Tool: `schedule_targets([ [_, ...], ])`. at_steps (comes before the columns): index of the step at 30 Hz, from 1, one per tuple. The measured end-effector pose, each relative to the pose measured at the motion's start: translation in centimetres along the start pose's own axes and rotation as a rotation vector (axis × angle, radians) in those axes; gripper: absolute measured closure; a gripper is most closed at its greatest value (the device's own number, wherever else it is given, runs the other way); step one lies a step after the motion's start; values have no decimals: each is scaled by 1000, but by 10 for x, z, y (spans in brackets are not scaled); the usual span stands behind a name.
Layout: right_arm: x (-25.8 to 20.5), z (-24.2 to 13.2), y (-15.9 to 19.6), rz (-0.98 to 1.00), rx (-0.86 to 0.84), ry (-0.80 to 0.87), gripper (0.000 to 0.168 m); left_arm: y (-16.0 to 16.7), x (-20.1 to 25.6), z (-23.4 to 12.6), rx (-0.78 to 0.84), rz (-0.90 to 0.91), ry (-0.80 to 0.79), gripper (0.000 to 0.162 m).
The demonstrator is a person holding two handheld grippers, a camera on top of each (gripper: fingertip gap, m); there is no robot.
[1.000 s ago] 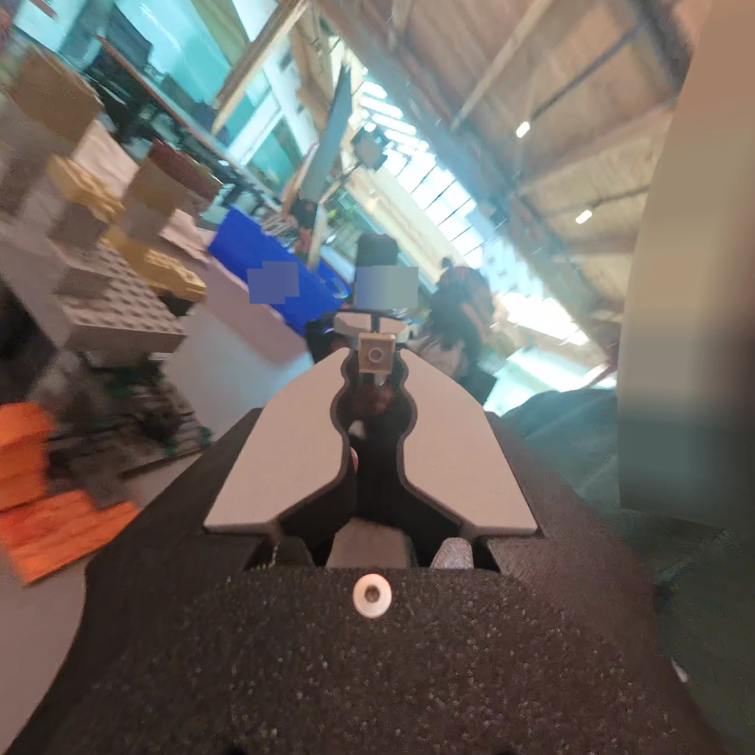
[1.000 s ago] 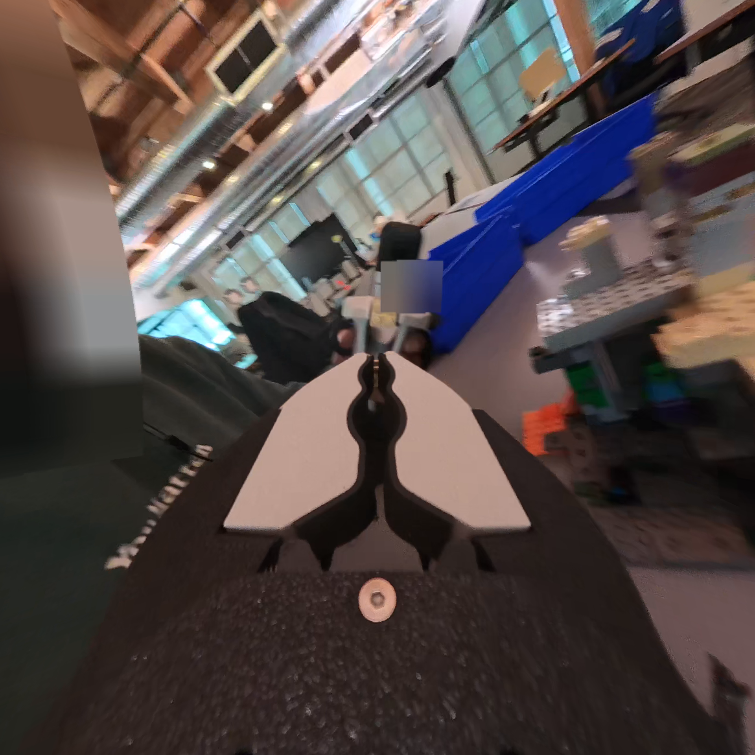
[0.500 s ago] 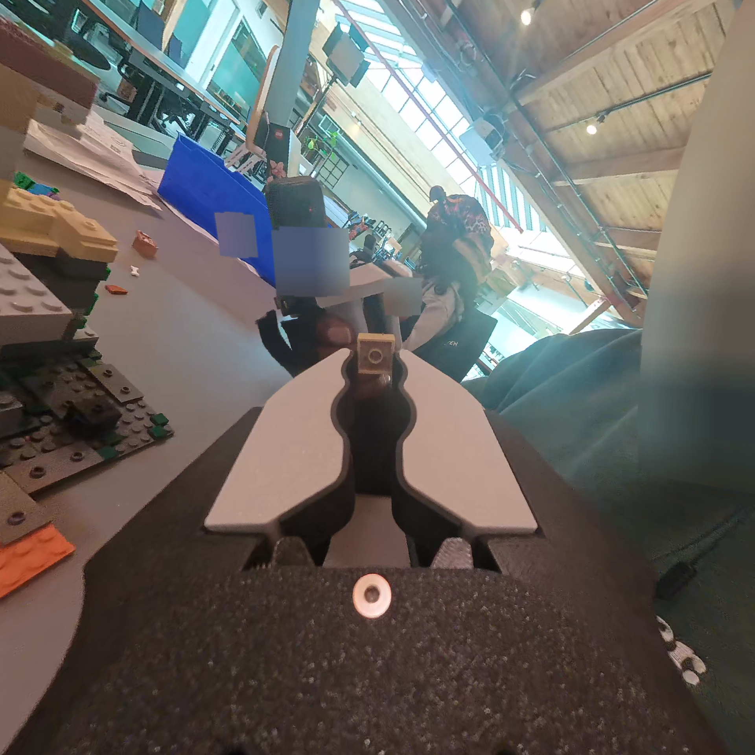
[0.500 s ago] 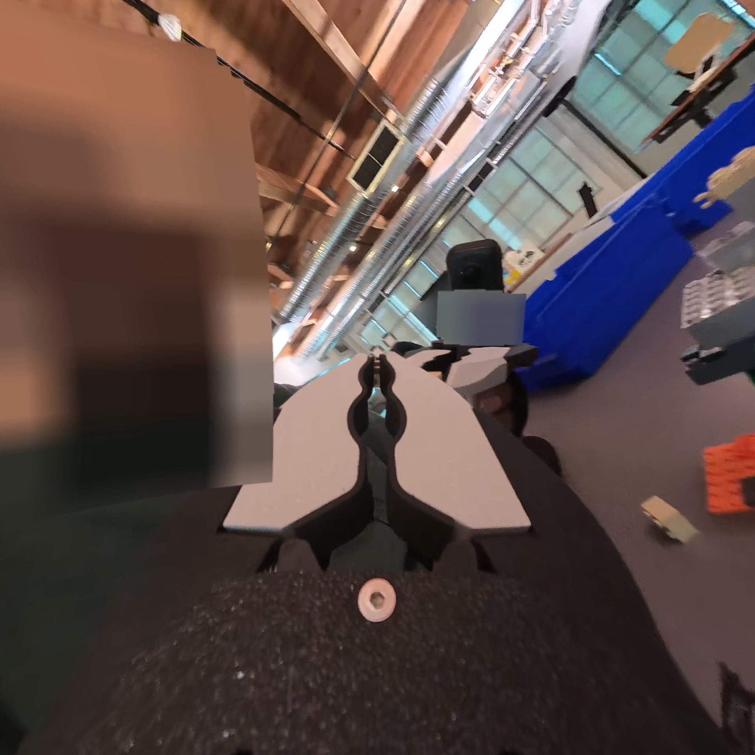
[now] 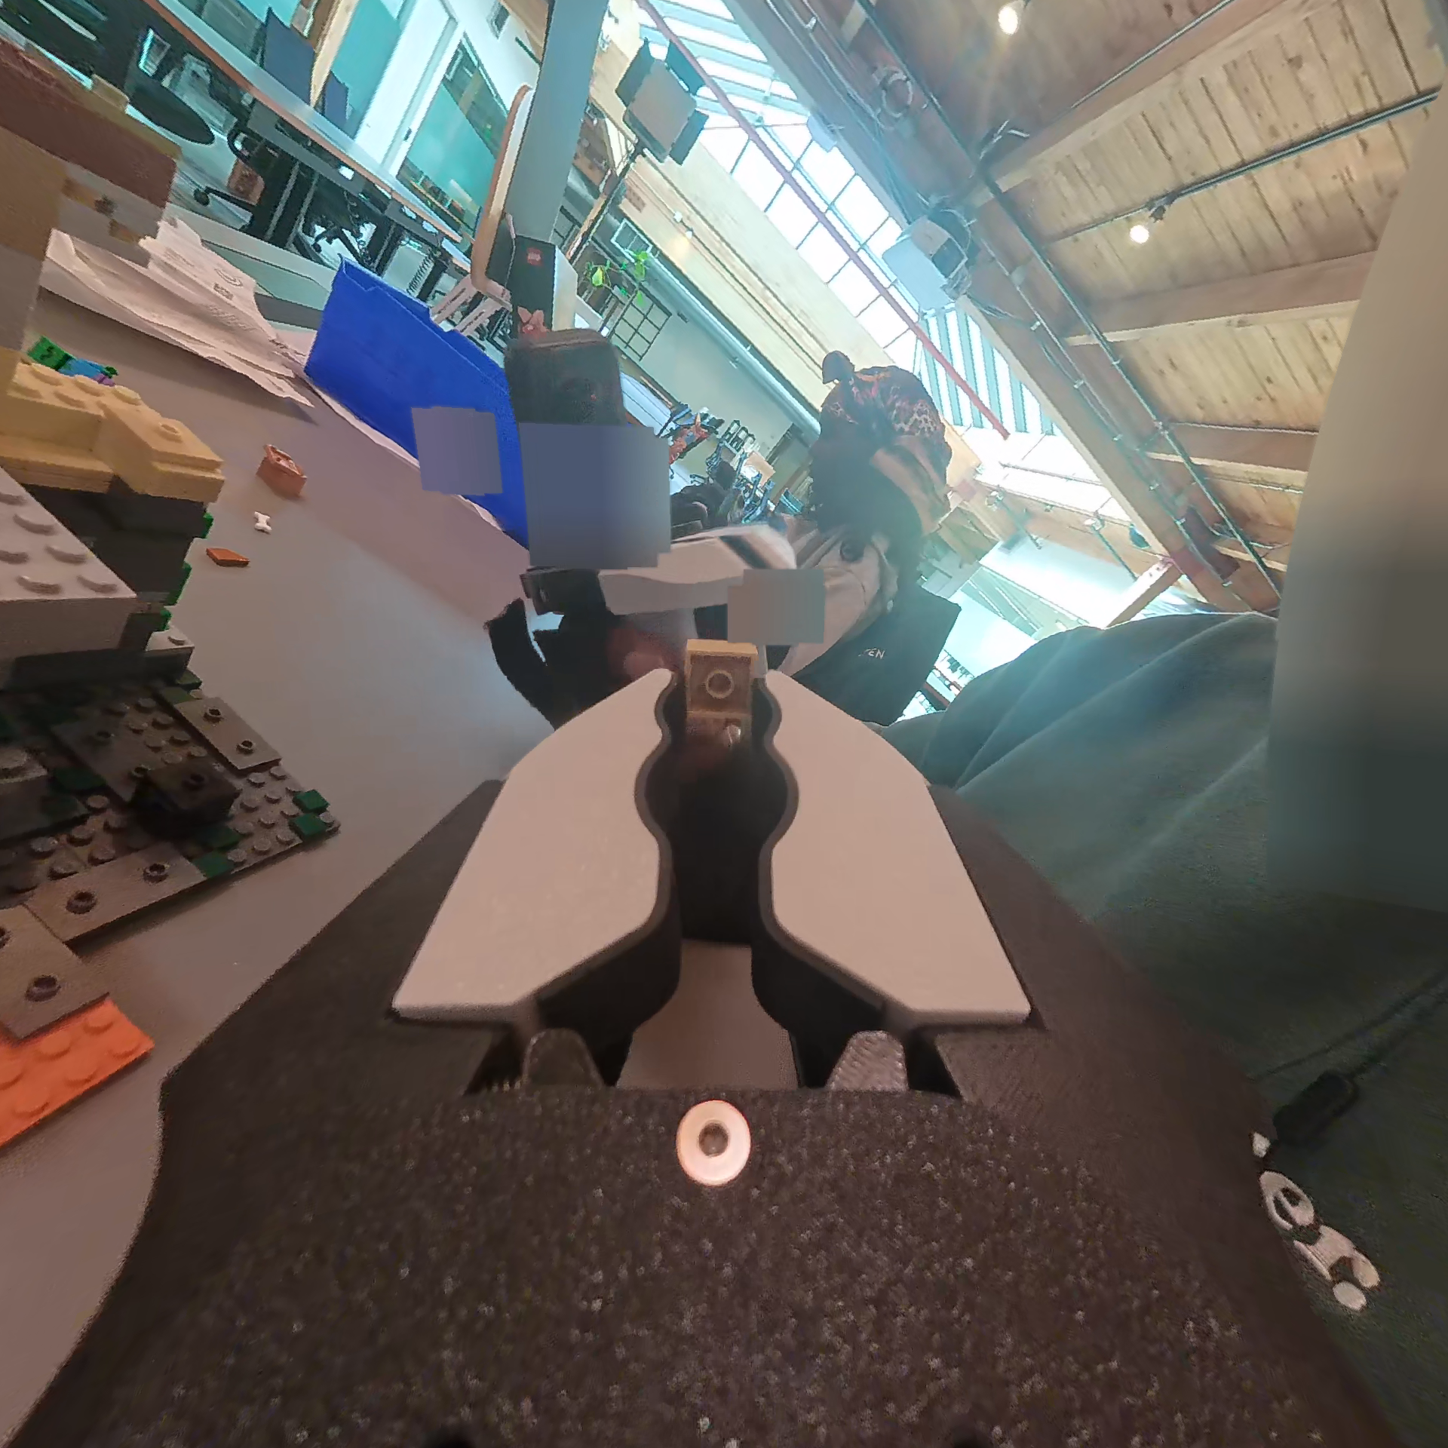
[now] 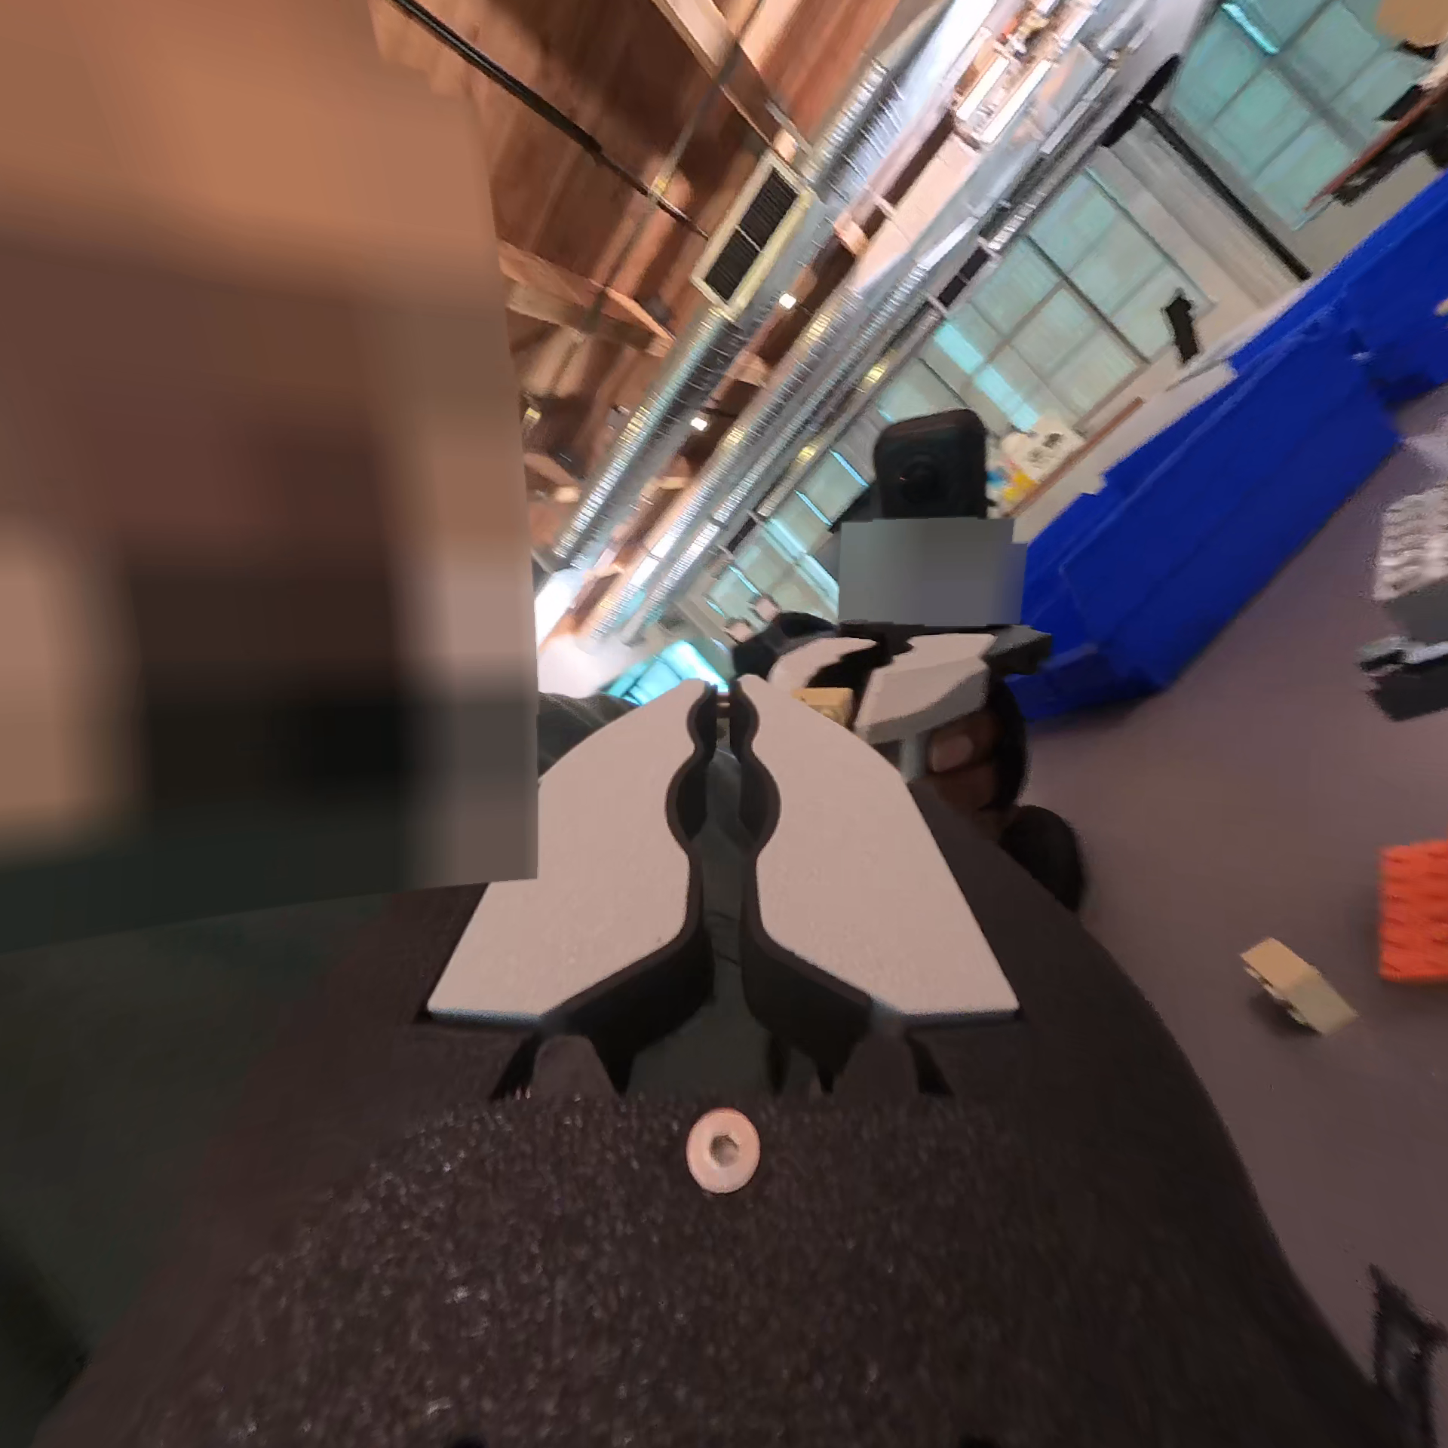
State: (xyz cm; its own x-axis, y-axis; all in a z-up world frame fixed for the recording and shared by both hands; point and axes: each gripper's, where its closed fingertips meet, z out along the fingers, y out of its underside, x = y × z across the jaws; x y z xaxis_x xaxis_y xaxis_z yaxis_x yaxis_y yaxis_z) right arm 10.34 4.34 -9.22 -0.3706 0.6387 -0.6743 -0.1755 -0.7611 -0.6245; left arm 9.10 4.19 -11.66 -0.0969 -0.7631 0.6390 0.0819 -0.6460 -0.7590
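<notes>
On the far left of your left wrist view, a brick model of tan, grey and dark plates stands on the grey counter, with an orange plate at its near edge and a blue bin farther back. At the centre, your left hand-held gripper is clamped on a small tan brick, stud facing the camera, lifted clear of the counter. Just beyond it your right hand-held gripper faces back, tips close to the brick. To the right lies dark green clothing. This view is nearly as it was half a second ago, the brick in the same grip. In the right wrist view, the right hand-held gripper has its tips almost together, a thin slit between them, and nothing visible there; that gap is unchanged. Just right of it, the left hand-held gripper and its tan brick now sit closer to your tips than before. Farther right, a loose tan brick lies on the counter near an orange block; both have shifted up the view.
</notes>
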Motion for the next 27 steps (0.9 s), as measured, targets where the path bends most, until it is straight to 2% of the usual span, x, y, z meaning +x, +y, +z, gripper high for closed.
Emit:
schedule_targets([
  [1,6,-1,3,-38,-28,53,166,0,-1,-1,0,4,-4,146],
  [5,32,-7,18,-215,-184,292,158,0,-5,-4,2,10,-21,146],
  [8,42,-8,30,-301,-279,377,156,1,-7,-4,-1,8,-28,146],
  [13,47,-4,40,-397,-357,419,141,2,-10,-4,-4,8,-33,146],
  [16,45,-1,39,-443,-349,435,138,3,-11,-4,-6,3,-32,146],
  [21,37,3,31,-417,-283,393,139,9,-11,-1,-31,20,-32,146],
  [27,38,1,30,-417,-286,418,148,10,-11,0,-29,46,-30,146],
])
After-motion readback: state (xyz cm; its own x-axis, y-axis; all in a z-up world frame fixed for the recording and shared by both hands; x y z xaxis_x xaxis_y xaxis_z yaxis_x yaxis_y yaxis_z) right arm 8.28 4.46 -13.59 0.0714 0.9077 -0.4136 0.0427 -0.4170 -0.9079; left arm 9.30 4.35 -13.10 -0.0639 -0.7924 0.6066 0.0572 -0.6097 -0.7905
